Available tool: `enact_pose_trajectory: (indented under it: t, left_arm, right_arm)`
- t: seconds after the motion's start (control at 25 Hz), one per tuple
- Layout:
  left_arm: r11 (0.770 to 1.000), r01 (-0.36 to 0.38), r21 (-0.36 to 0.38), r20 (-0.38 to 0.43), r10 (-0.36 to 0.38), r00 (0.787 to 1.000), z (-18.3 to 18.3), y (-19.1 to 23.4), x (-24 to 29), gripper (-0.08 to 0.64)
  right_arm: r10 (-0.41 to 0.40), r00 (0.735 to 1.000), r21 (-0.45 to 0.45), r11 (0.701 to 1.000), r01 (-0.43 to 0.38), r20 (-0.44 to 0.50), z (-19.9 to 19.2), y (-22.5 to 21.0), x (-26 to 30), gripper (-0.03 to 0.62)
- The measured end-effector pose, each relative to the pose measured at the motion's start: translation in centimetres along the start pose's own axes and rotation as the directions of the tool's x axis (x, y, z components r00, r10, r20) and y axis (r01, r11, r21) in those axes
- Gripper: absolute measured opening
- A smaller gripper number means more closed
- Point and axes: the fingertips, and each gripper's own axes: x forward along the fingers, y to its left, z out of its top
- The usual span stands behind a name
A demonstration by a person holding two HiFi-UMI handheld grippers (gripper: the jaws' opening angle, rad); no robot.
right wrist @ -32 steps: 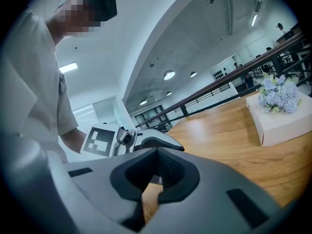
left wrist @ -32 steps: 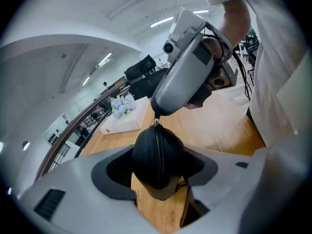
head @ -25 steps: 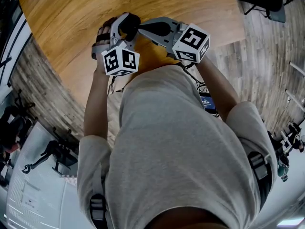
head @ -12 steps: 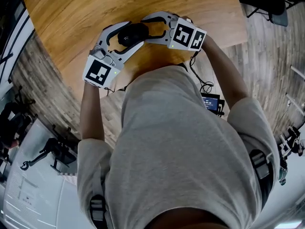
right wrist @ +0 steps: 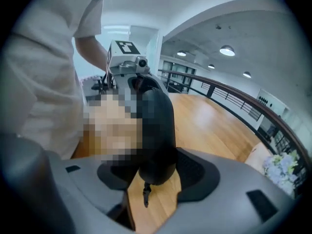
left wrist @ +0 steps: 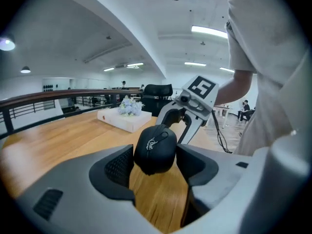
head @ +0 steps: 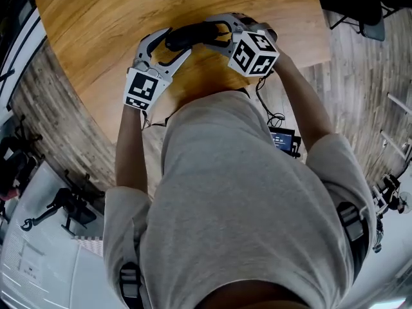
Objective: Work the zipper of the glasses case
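**Head view**
- Table (head: 96, 24): brown wood, across the top of the picture.
- Glasses case (head: 188, 36): black and long. It is at 12 o'clock, lying sideways between the two grippers.
- Left gripper (head: 174, 44): at 11 o'clock. Its jaws go round the left end of the case.
- Right gripper (head: 209, 35): at 1 o'clock. Its jaws are round the right end of the case.
- Shirt (head: 244, 192): the person's grey shirt fills the bottom half.

**Left gripper view**
- Grip: both black pads (left wrist: 118, 165) squeeze the round end of the case. This gripper is holding the case tight.
- Case: in the middle, with bare wood showing under it at 6 o'clock, so it looks lifted a little.
- Silver pull (left wrist: 155, 141): lies flat on the end facing this camera.
- White box (left wrist: 122, 119): far off at 10 o'clock, with flowers on top.

**Right gripper view**
- Jaws: they are opening. The other end of the case sits between them, but they do not squeeze it.
- Hanging tab (right wrist: 145, 195): dangles from the case end at 6 o'clock. Nothing holds it.

**Task so far**
- Done: the case looks shut wherever it can be seen. I cannot tell how far the zipper has run.
- Left: I think the right gripper must catch a pull and slide it along.
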Motion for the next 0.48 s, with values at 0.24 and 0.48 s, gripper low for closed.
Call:
enact_pose_trajectory:
  t: [0.24,0.48]
  left_arm:
    - [0.988,-0.124,-0.093,-0.092,0.115,0.989,-5.9,0.8,2.7,0.272]
    - [0.948,-0.227,-0.224,-0.175,0.19,0.966,-9.4,1.2,2.0,0.272]
  right_arm:
    - [-0.168,0.954,-0.201,0.972,0.12,-0.246,-4.8,-0.8,1.6,0.244]
    - [-0.264,0.927,-0.185,0.958,0.219,-0.267,-4.3,-0.3,2.3,0.244]
